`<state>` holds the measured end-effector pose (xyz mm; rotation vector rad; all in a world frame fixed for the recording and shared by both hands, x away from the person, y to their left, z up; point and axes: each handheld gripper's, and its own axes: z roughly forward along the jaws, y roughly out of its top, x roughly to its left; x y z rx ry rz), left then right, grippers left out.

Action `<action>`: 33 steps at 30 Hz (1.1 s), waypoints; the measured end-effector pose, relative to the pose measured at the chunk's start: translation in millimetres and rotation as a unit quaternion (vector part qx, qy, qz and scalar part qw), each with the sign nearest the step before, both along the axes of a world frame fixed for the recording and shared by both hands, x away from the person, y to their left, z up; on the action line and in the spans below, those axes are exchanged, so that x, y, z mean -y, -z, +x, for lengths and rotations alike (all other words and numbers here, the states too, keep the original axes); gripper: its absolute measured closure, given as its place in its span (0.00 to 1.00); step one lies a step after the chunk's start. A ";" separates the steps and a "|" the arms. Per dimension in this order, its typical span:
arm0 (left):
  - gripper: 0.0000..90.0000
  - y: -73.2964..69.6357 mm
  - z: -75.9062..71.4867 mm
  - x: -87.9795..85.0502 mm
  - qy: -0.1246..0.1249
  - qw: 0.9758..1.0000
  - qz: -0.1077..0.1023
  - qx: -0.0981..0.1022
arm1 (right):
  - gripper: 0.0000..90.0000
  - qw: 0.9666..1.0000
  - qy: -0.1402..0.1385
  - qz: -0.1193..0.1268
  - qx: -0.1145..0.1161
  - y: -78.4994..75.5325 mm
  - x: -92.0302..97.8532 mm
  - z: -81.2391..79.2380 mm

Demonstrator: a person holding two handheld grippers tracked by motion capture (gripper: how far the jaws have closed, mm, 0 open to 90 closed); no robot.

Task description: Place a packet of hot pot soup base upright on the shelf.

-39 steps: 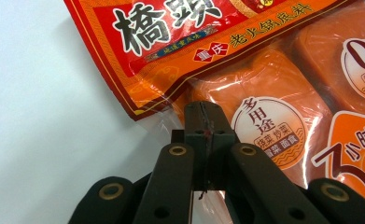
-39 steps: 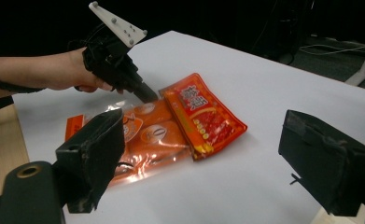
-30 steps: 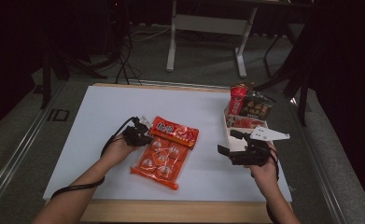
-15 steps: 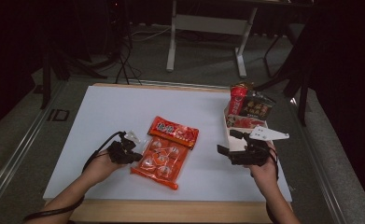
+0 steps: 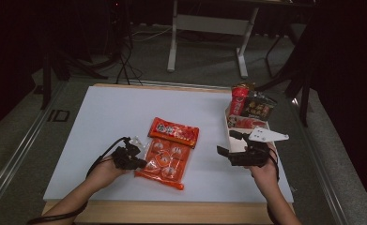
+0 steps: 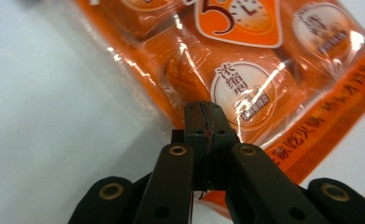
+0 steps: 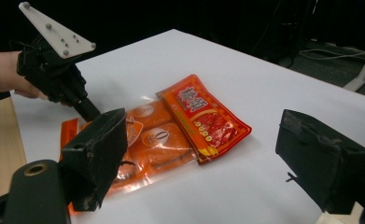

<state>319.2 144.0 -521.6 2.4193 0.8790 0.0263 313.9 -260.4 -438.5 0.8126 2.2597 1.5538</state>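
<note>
A clear orange pack of round sealed cups (image 5: 164, 161) (image 6: 245, 70) (image 7: 157, 140) lies flat on the white table, its far end under a red snack pouch (image 5: 174, 131) (image 7: 203, 116). My left gripper (image 5: 141, 163) (image 6: 203, 114) (image 7: 89, 112) is shut, its tip down at the pack's left edge. I cannot tell whether any film is pinched between the jaws. My right gripper (image 5: 226, 142) (image 7: 203, 130) hovers to the right of both packs, aimed at them, open wide with nothing between its jaws.
A white tray (image 5: 228, 126) at the table's right side holds several snack packs, among them a red one (image 5: 240, 98) and a dark one (image 5: 258, 108). The table's wooden front edge (image 5: 172, 211) runs below my hands. A metal table frame stands on the floor behind.
My left gripper has slid toward me along the left side of the packs, from beside the red pouch to the orange pack's edge. The packs and my right gripper have stayed put.
</note>
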 end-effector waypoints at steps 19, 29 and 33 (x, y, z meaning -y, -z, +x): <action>1.00 2.3 -6.6 20.3 0.025 0.999 -0.042 -0.019 | 0.18 1.000 -0.001 -0.004 -0.001 0.2 0.6 0.1; 0.64 -24.3 2.5 2.9 0.003 0.994 -0.108 0.013 | 0.16 1.000 -0.003 -0.001 0.011 -1.6 3.8 -0.6; 0.53 -36.3 10.7 -4.8 -0.015 0.992 -0.125 0.033 | 0.16 1.000 0.000 -0.011 0.024 -2.8 3.3 -2.8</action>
